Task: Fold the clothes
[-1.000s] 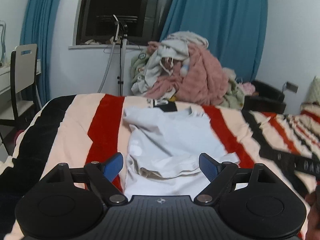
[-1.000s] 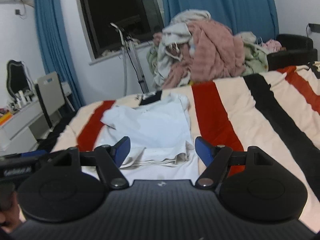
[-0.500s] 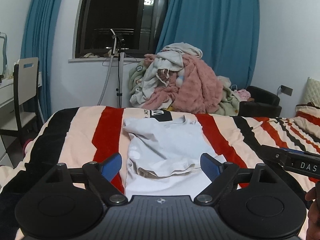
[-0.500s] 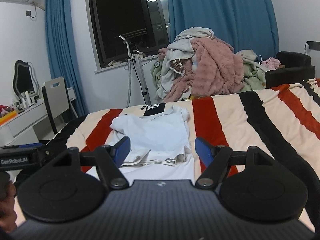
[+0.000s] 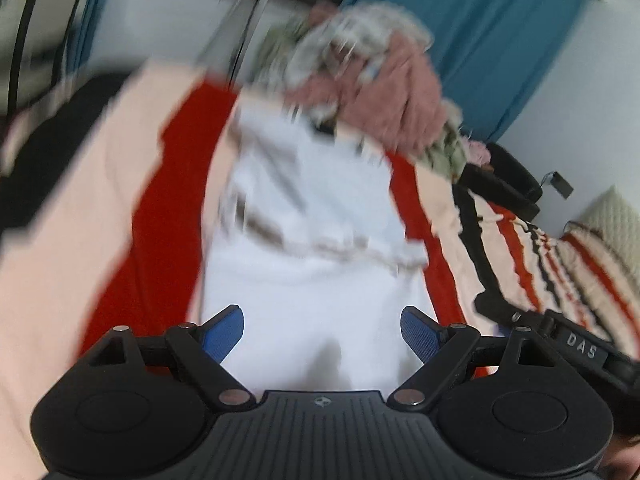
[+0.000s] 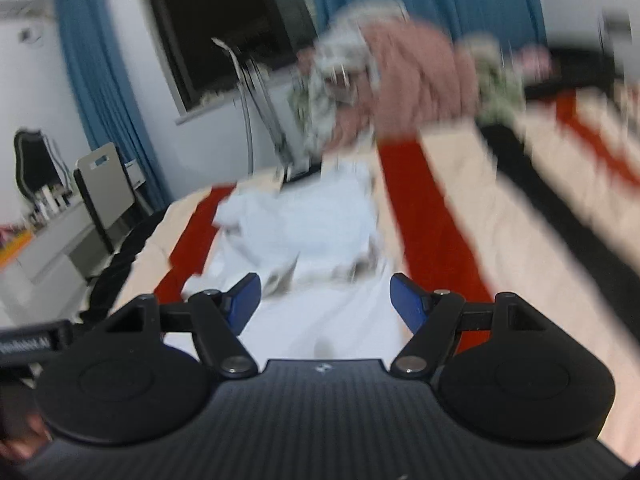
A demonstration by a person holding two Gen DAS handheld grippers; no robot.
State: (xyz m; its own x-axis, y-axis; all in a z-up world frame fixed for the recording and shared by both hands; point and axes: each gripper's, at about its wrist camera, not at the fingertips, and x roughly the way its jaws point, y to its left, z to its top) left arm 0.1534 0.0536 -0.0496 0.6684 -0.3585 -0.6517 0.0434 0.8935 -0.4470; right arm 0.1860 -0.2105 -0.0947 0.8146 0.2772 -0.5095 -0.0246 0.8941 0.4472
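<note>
Both grippers, left point(image 5: 322, 332) and right point(image 6: 325, 302), have dipped from a level look across the room toward the near hem of the half-folded white cotton T-shirt point(image 5: 316, 248) on the red-black-cream striped bedspread point(image 5: 92, 216) (frames blurry), jaws wide and empty, so I'd guess a hem grab is next.

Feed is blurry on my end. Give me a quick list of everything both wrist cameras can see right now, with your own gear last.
White cotton garment: one, white, lying rumpled along the middle of the bed.
Striped bed cover: one, cream with red and black stripes, under the garment.
Heap of loose laundry: one pile, pink, white and green, beyond the far end of the bed.
Blue curtains: blue, beside the dark window.
Grey chair: one, at a desk left of the bed.
Black armchair: one, right of the pile.
Left claw: open, over the garment's near end, empty.
Right claw: open, empty.
</note>
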